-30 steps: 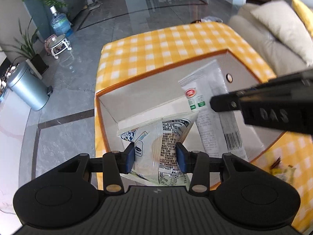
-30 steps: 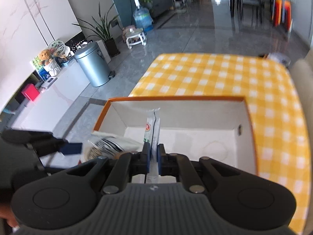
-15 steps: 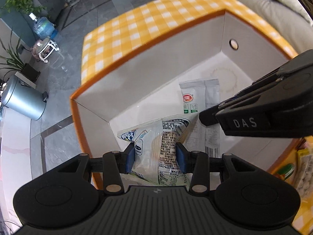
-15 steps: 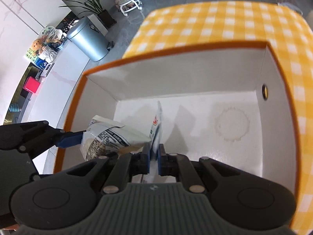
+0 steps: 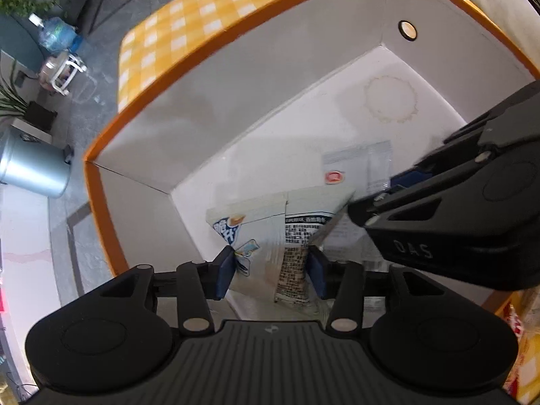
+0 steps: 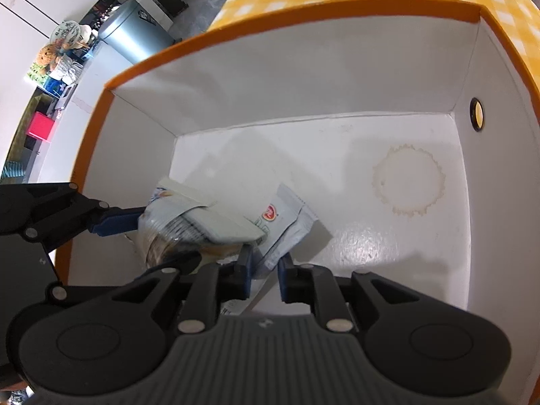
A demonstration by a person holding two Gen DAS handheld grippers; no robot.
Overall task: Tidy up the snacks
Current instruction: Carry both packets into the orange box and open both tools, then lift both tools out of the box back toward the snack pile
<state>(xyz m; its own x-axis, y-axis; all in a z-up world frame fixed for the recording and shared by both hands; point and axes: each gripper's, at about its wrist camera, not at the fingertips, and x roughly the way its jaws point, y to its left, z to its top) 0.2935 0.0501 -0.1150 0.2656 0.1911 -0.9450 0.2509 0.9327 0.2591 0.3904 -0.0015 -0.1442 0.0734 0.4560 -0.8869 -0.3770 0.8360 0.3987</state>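
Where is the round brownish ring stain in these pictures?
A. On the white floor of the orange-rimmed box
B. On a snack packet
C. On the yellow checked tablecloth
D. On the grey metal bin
A: the round brownish ring stain marks the bare white floor of the orange-rimmed box, well to the right of both snack packets.

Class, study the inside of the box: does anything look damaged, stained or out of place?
Yes. A brownish ring stain marks the white floor of the orange-rimmed box, near its right wall, apart from the snack packets.
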